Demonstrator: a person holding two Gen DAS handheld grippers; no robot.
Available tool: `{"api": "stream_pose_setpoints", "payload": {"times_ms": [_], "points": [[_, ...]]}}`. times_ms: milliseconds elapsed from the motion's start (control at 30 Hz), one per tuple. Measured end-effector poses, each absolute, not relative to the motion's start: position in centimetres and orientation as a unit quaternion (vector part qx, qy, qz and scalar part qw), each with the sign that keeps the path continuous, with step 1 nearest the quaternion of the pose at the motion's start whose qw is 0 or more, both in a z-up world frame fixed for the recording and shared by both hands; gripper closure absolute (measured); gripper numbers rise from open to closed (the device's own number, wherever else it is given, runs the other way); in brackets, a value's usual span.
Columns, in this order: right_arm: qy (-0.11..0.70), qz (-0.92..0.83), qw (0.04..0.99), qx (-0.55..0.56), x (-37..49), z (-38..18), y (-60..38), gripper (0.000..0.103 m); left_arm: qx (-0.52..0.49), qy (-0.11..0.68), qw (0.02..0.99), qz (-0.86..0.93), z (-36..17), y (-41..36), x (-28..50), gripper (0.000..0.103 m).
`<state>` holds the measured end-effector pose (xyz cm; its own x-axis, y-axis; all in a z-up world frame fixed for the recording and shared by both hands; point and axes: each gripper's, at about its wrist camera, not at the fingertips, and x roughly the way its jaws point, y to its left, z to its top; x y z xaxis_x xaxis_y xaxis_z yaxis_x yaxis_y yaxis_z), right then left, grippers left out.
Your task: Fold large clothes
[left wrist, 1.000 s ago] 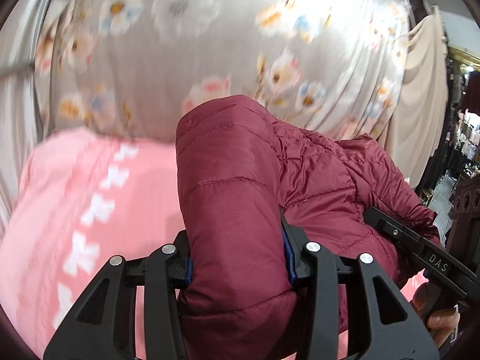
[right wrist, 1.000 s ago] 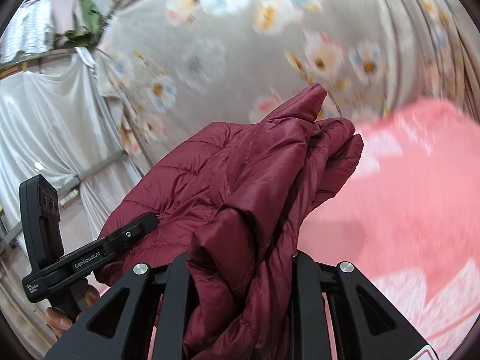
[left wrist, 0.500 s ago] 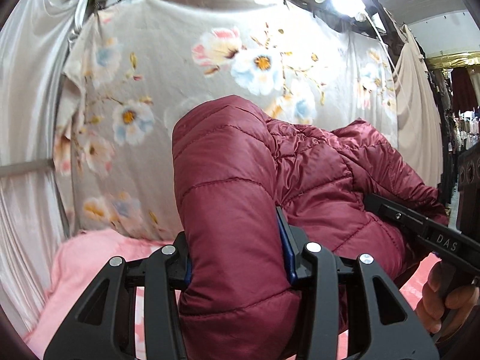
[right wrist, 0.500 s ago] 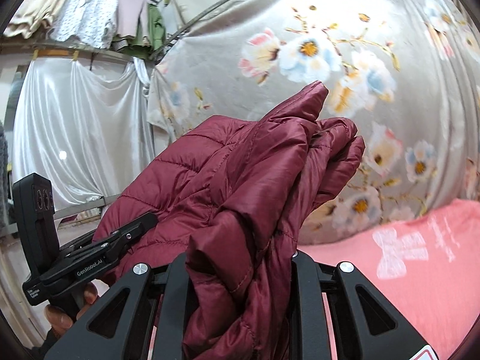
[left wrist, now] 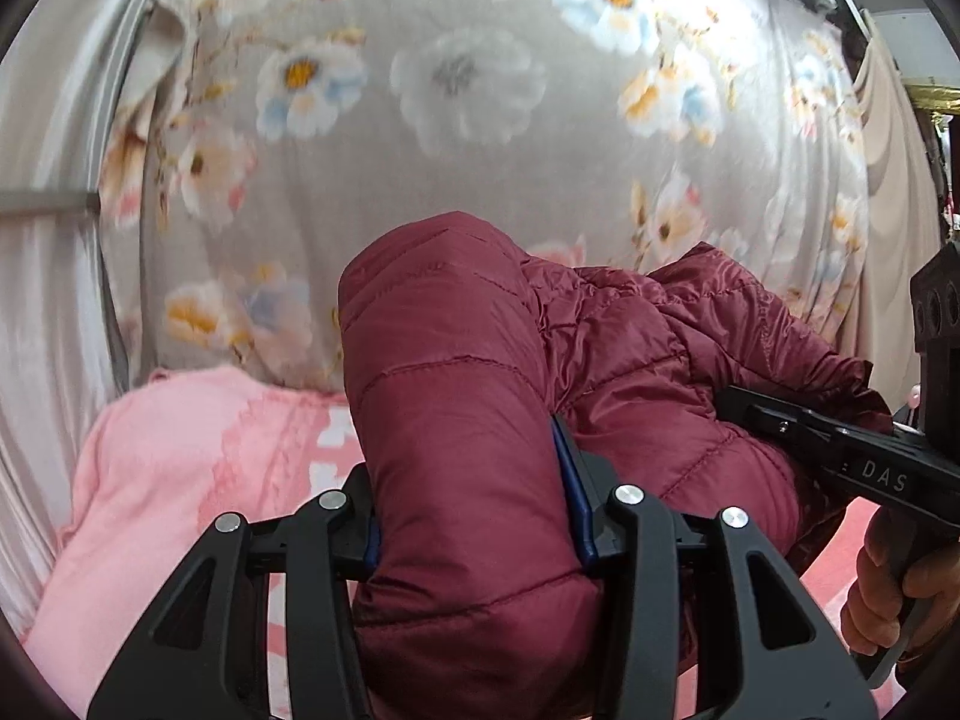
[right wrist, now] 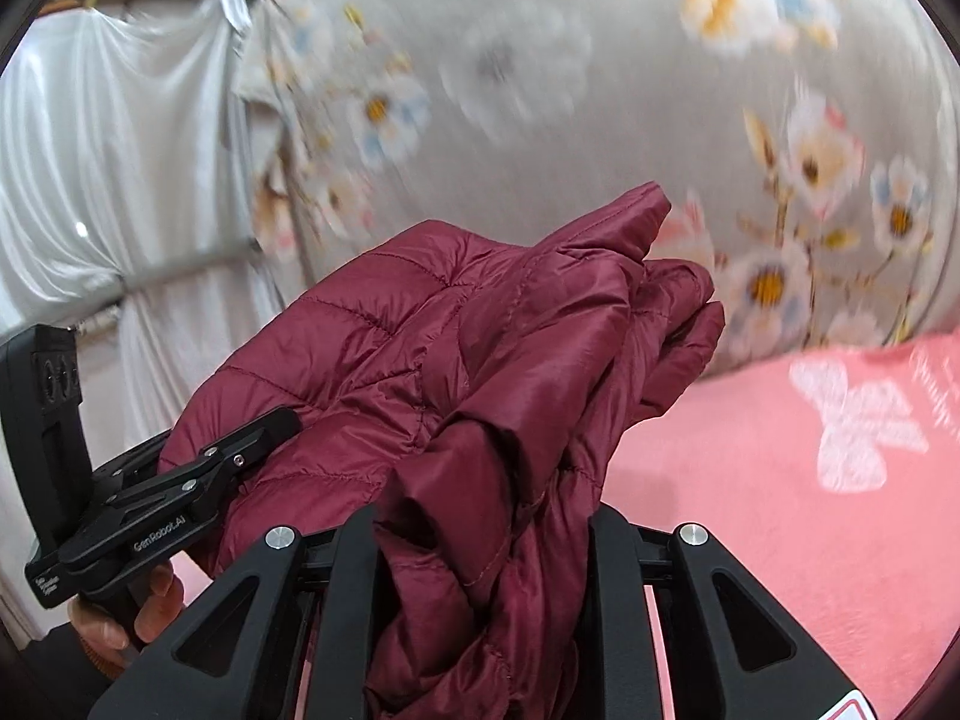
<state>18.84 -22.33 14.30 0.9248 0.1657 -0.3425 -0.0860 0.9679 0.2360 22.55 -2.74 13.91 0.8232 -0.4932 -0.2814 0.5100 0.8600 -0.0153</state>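
Left hand-held gripper (left wrist: 474, 516) and right hand-held gripper (right wrist: 480, 546) each pinch thick folds of the maroon quilted jacket (left wrist: 600, 360)

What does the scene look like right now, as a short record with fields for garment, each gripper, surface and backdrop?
garment: maroon quilted jacket, bunched, held up between both grippers
left gripper: shut on a thick fold of the jacket
right gripper: shut on gathered jacket layers
surface: pink bedspread with white print, below the jacket
backdrop: grey floral curtain, blurred
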Motion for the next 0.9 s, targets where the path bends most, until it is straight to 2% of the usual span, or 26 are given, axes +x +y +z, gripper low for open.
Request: {"api": "stream_pose_setpoints", "payload": {"times_ms": [167, 400, 467, 600, 667, 733, 767, 900], "points": [[0.219, 0.063, 0.964, 0.133, 23.4, 8.8, -23.0, 0.085, 0.026, 0.166, 0.952, -0.254, 9.0, -3.2, 27.2, 0.06], [0.308, 0.041, 0.939, 0.146, 27.4, 0.2, -23.2, 0.085, 0.046, 0.258, 0.933, -0.247, -0.1, -4.0, 32.4, 0.059], [0.32, 0.038, 0.936, 0.145, 27.4, -1.7, -23.2, 0.081, 0.054, 0.268, 0.933, -0.234, -2.0, -3.9, 32.8, 0.054], [0.345, 0.039, 0.919, 0.186, 27.4, -3.0, -24.5, 0.075, 0.035, 0.304, 0.92, -0.244, -2.7, -3.1, 33.7, 0.039], [0.36, 0.035, 0.91, 0.202, 27.4, -3.3, -25.0, 0.066, 0.035, 0.323, 0.917, -0.232, -2.9, -2.9, 34.0, 0.031], [0.373, 0.03, 0.903, 0.21, 26.8, -3.0, -25.3, 0.054, 0.041, 0.335, 0.918, -0.21, -2.8, -2.6, 33.9, 0.013], [0.38, 0.024, 0.901, 0.209, 26.4, -2.7, -25.5, 0.047, 0.042, 0.342, 0.917, -0.199, -2.7, -2.4, 33.8, 0.011], [0.401, -0.018, 0.887, 0.229, 23.2, -0.5, -27.0, 0.044, 0.039, 0.389, 0.902, -0.182, -1.2, -0.6, 32.2, 0.009]]}}
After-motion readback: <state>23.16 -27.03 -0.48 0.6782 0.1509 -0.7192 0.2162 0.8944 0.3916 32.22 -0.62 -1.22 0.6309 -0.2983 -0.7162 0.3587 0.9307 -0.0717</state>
